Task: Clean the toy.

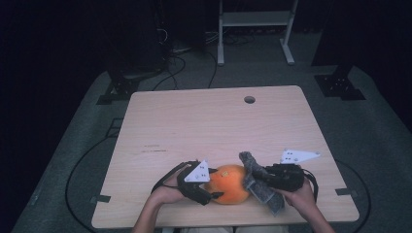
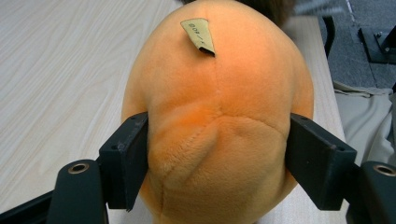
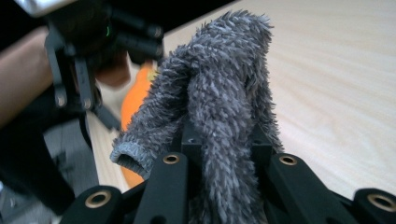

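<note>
A round orange plush toy [image 1: 228, 183] lies near the table's front edge, with a small tan label [image 2: 200, 35] on its top. My left gripper [image 1: 216, 183] comes in from the left, and its two jaws press into the toy's sides [image 2: 217, 163]. To the right, my right gripper [image 1: 255, 177] is shut on a grey fuzzy cloth [image 1: 248, 161]. The cloth sticks up between the jaws [image 3: 222, 140] and droops over them [image 3: 224, 84], with one end hanging towards the table's front edge [image 1: 272, 200]. The toy [image 3: 135, 98] shows orange behind the cloth.
The light wooden table [image 1: 204, 121] has a round cable hole [image 1: 249, 99] near its far edge. Cables and black stand feet lie on the grey floor behind, beside a white metal frame [image 1: 255, 29]. The person's forearms enter at the bottom.
</note>
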Motion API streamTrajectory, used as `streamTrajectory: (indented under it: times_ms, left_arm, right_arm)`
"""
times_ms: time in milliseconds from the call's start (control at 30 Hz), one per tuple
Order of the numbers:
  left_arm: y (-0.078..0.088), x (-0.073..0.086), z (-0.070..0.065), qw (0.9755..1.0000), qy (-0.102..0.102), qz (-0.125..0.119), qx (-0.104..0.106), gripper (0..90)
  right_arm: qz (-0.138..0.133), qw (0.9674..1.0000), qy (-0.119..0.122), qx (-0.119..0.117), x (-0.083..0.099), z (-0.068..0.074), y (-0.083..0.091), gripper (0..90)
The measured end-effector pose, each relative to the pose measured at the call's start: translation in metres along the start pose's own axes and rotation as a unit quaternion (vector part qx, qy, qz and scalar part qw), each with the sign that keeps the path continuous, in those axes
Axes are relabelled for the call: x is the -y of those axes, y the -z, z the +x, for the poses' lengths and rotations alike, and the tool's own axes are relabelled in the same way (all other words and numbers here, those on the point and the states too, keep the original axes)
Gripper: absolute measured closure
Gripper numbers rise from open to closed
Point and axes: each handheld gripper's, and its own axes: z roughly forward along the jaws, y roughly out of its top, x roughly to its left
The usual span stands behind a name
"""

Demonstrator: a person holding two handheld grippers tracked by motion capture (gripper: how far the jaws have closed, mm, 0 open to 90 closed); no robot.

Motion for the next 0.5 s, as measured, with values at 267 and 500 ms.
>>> streamTrajectory:
  times_ms: [267, 500]
  left_arm:
    - [-0.001, -0.002, 0.0, 1.0, 0.006, -0.002, -0.008, 26.0]
    - [-0.012, -0.012, -0.007, 0.9995, -0.008, -0.025, -0.019, 27.6]
  right_arm:
    - [0.054, 0.9965, -0.006, 0.064, 0.011, -0.015, 0.0, 75.1]
    - [0.008, 0.9981, 0.06, 0.01, -0.02, 0.025, -0.005, 75.0]
